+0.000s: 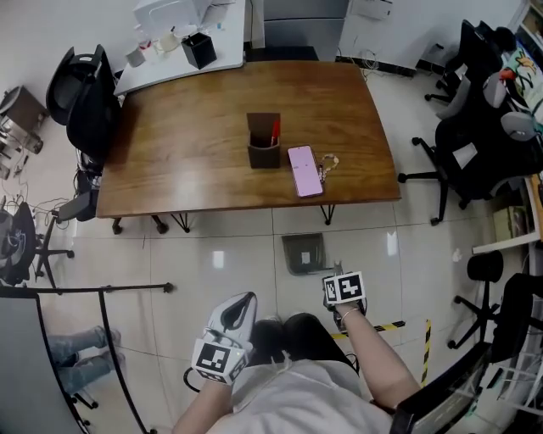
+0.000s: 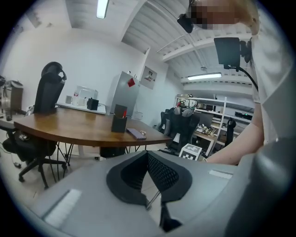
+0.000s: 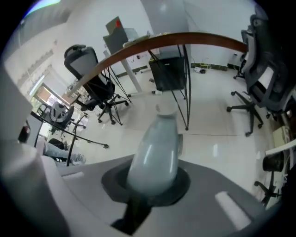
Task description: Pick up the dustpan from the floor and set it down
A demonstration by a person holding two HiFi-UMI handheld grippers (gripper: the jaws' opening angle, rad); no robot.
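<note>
Wooden table, brown holder with something red; left tool pressed together, right tool pinching dustpan handle

White shirt; right gripper bears black-white marker cube.

Room stock: glossy white tiled floor; white wall; ceiling strip light, upper left; brown wooden table, upper centre; black office chair, upper left; further black chairs, right; white desk, top edge.
</note>
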